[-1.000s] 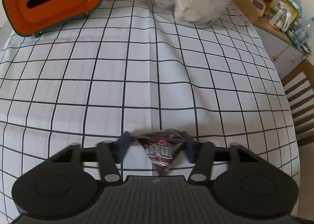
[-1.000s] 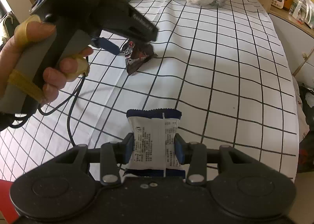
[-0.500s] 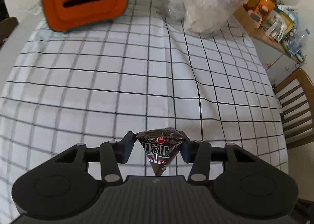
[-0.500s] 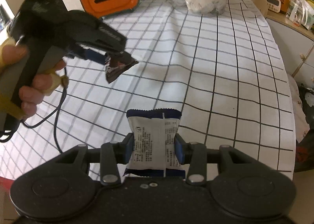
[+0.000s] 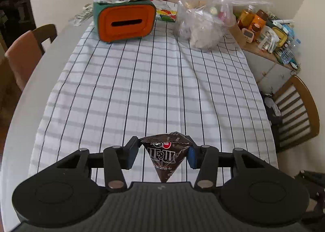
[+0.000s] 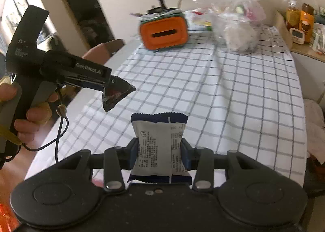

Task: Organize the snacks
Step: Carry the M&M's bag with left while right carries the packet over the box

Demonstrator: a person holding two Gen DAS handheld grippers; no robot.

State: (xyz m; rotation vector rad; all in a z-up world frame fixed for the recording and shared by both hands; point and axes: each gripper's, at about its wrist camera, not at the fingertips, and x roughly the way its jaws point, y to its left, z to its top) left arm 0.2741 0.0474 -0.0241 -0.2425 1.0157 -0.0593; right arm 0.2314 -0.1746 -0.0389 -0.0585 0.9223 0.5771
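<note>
My left gripper (image 5: 162,151) is shut on a brown M&M's packet (image 5: 165,155) and holds it in the air above the near end of the checked tablecloth (image 5: 154,81). The same gripper (image 6: 113,87) with the brown packet (image 6: 115,94) shows at the left of the right wrist view. My right gripper (image 6: 160,153) is shut on a white and navy snack packet (image 6: 160,144), also held above the table.
An orange and green box with a slot (image 5: 125,21) stands at the far end of the table, with a clear plastic bag of items (image 5: 205,20) to its right. A side shelf with jars (image 5: 264,28) and wooden chairs (image 5: 296,114) flank the table.
Both grippers have risen and pulled back from the table with their packets. The brown packet has been lifted off the cloth. The far end of the table has come into view.
</note>
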